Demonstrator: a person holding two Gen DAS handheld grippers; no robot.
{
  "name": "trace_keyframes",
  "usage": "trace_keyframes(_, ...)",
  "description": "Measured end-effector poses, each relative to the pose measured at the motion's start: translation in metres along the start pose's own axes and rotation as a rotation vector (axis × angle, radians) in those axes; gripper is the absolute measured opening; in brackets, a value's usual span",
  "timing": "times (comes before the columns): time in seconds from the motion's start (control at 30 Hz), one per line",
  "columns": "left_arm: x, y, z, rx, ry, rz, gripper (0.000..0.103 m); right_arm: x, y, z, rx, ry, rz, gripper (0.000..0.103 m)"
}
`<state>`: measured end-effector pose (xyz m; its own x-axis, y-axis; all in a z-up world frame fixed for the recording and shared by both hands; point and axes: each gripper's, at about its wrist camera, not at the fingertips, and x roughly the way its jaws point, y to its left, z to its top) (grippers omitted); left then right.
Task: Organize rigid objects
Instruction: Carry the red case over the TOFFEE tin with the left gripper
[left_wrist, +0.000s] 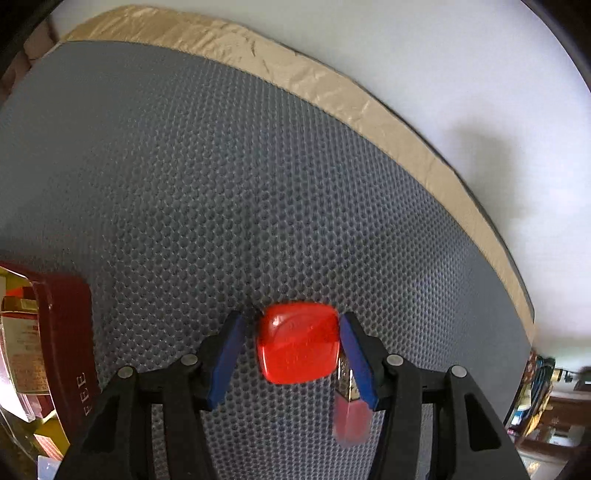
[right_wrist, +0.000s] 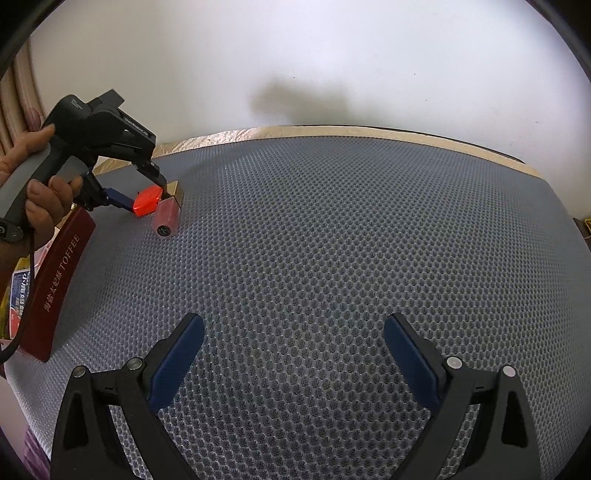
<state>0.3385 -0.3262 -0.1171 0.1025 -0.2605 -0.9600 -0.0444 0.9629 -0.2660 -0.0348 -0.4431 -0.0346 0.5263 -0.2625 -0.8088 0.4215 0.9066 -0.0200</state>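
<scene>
A red rounded-square piece (left_wrist: 297, 341) sits between the blue pads of my left gripper (left_wrist: 293, 321), which points steeply down at the grey mesh mat (left_wrist: 221, 177) and is shut on it. In the right wrist view the same left gripper (right_wrist: 147, 194) holds the red piece (right_wrist: 146, 203) low over the mat at the far left. A gold block (right_wrist: 175, 190) and a pink translucent cylinder (right_wrist: 166, 221) lie right against it; I cannot tell whether they are joined to it. My right gripper (right_wrist: 293, 321) stands open over the mat with nothing between its fingers.
A dark red box lettered TOFFEE (right_wrist: 55, 288) stands at the mat's left edge, with packets behind it. A person's hand (right_wrist: 48, 206) grips the left handle. Gold tape (left_wrist: 332, 85) lines the mat's far edge below a white wall.
</scene>
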Motion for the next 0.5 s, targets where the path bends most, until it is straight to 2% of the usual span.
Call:
trace_keyframes(0.2,0.006,-0.025,-0.013,0.103,-0.034,0.095,0.055,0.001,-0.002,0.000,0.004,0.003,-0.001,0.097)
trace_keyframes(0.3,0.006,-0.030,-0.023,0.116,-0.058,0.110,0.048,0.001,-0.003,0.001,0.003,0.004,-0.002,0.097)
trace_keyframes(0.5,0.000,-0.018,-0.042,0.127,-0.057,0.045,0.047,0.003,-0.004,0.001,0.007,0.009,-0.002,0.097)
